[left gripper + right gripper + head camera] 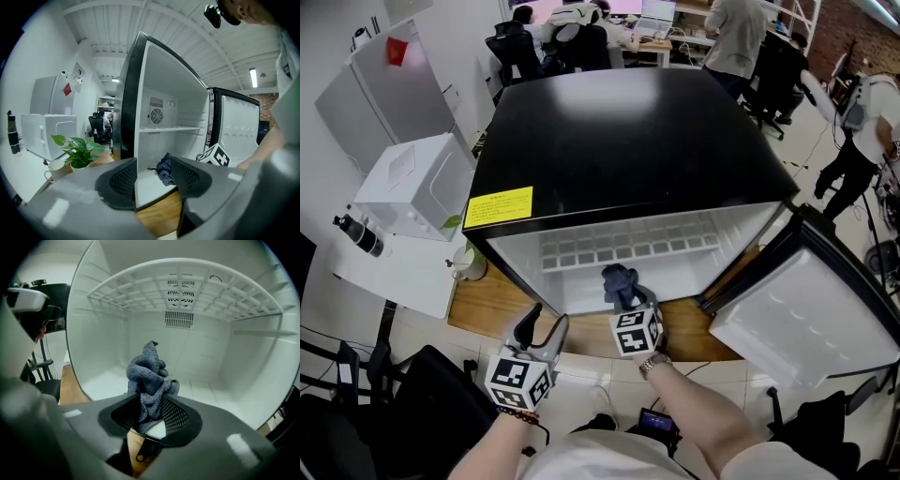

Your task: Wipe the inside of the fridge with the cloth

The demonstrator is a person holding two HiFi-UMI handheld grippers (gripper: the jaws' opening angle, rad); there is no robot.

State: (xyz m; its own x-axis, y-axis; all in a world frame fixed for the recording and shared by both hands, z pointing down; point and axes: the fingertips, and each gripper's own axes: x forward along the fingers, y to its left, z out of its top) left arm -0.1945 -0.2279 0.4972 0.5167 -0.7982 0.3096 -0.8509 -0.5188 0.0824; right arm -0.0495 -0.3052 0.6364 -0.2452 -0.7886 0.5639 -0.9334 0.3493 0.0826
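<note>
At the near edge of the open fridge (619,141), a grey knitted cloth (149,373) stood bunched between the jaws of the right gripper (151,414), which were clamped on its lower folds. Soft, light and floppy, it would likely wipe best held by a thick wad, loose end forward. To the left, outside the cabinet, the left gripper (153,176) was open and empty. A yellow label (499,207) on the black top carried print too small to read; no brand showed.
</note>
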